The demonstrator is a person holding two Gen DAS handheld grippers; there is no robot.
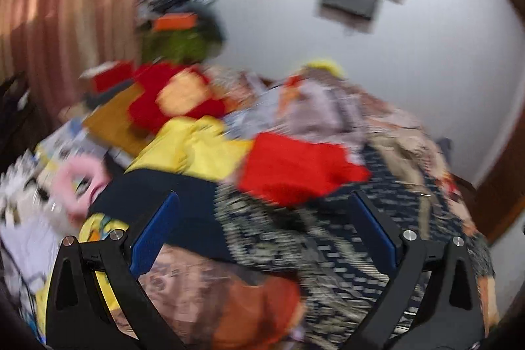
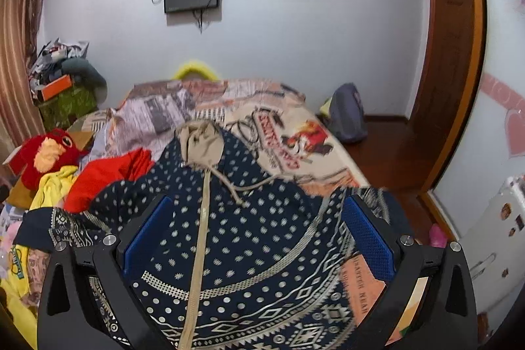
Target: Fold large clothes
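A navy patterned hoodie (image 2: 256, 235) lies spread on the bed (image 2: 295, 133), directly under and ahead of your right hand-held gripper (image 2: 259, 235). Its beige hood (image 2: 201, 141) points away from you and the beige zip (image 2: 200, 238) runs straight back between the blue pads (image 2: 367, 238).

To start the fold well, pick one side edge, pinch only a single layer, and carry it across toward the zip line so the pattern stays flat.

Your right hand-held gripper stands wide apart, holding nothing, just above the cloth; whether it touches cannot be told. Your left hand-held gripper (image 1: 262, 225) is likewise spread wide and empty, above the hoodie's left side, in a blurred view. A red garment (image 1: 295, 169) and a yellow one (image 1: 193, 146) lie just beyond it.
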